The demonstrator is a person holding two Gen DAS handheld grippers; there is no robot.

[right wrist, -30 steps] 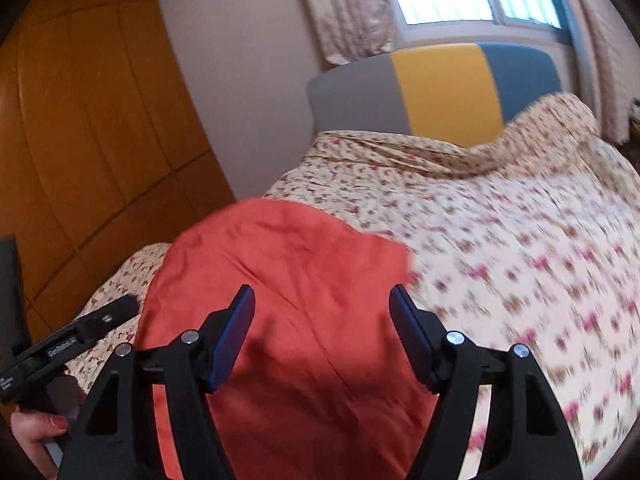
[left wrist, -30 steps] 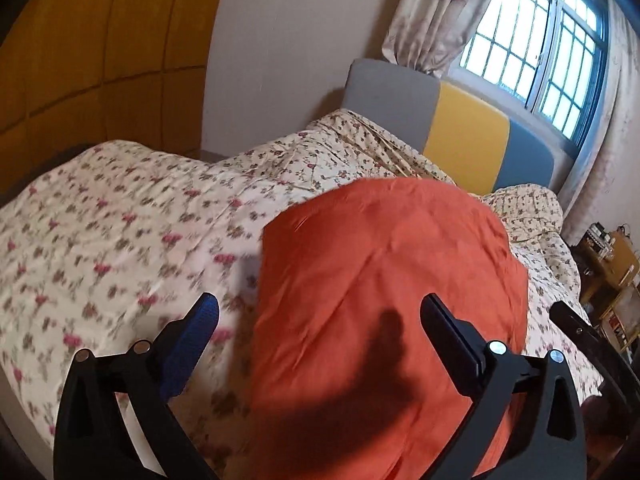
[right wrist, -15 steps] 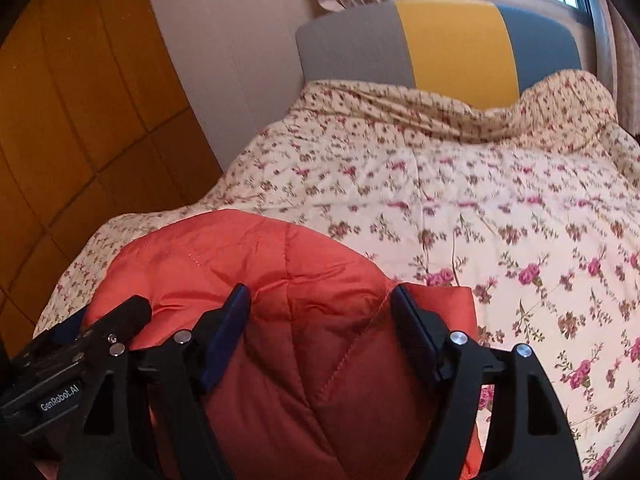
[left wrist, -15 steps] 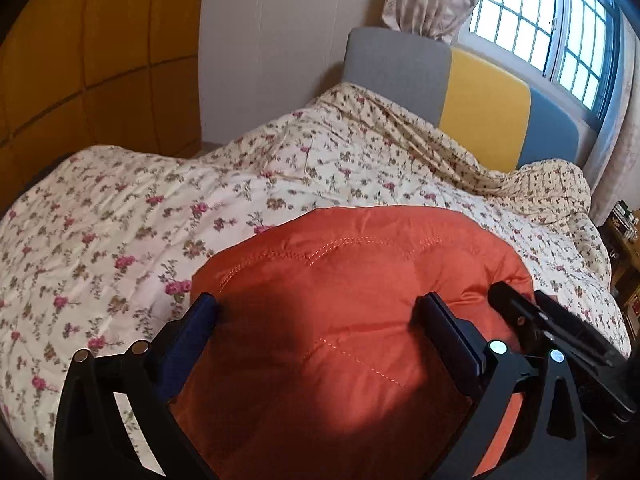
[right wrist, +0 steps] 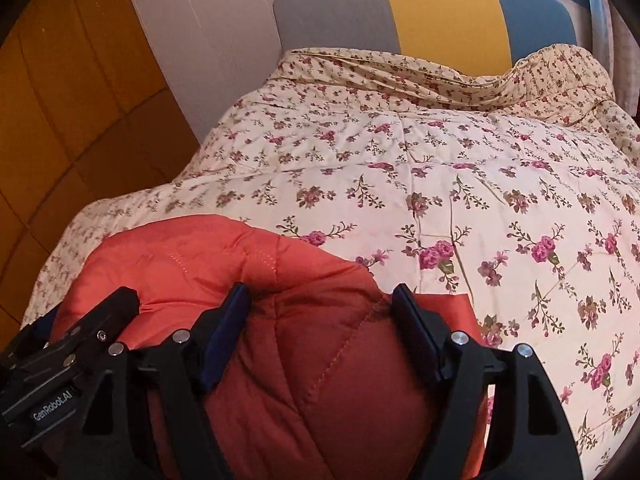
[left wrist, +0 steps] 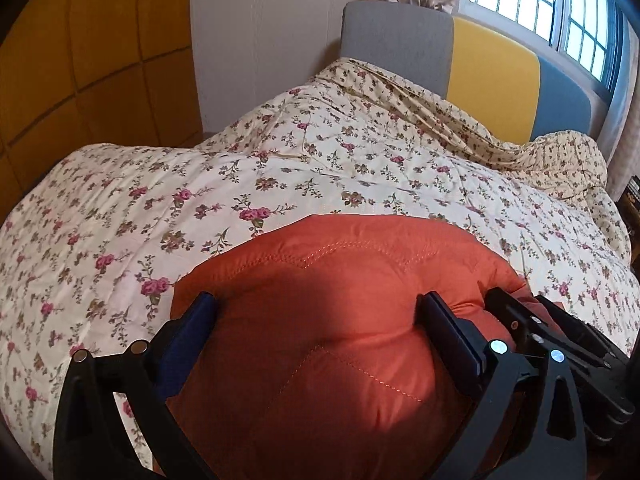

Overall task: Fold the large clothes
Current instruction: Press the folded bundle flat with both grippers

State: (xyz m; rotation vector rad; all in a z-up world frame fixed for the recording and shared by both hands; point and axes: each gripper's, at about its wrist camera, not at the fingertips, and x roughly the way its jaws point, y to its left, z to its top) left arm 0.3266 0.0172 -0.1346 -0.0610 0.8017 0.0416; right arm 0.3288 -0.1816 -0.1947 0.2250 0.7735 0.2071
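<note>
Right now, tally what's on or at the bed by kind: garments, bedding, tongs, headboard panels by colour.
Garments: 1, the orange quilted jacket.
Bedding: 1, the floral quilt.
Tongs: 2, left tongs and right tongs, both open around the jacket.
Headboard panels: 3, grey panel, yellow panel, blue panel.
Total: 7.

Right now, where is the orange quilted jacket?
The orange quilted jacket lies bunched on the near edge of the floral bedspread, between the fingers of both the left gripper and the right gripper.
</note>
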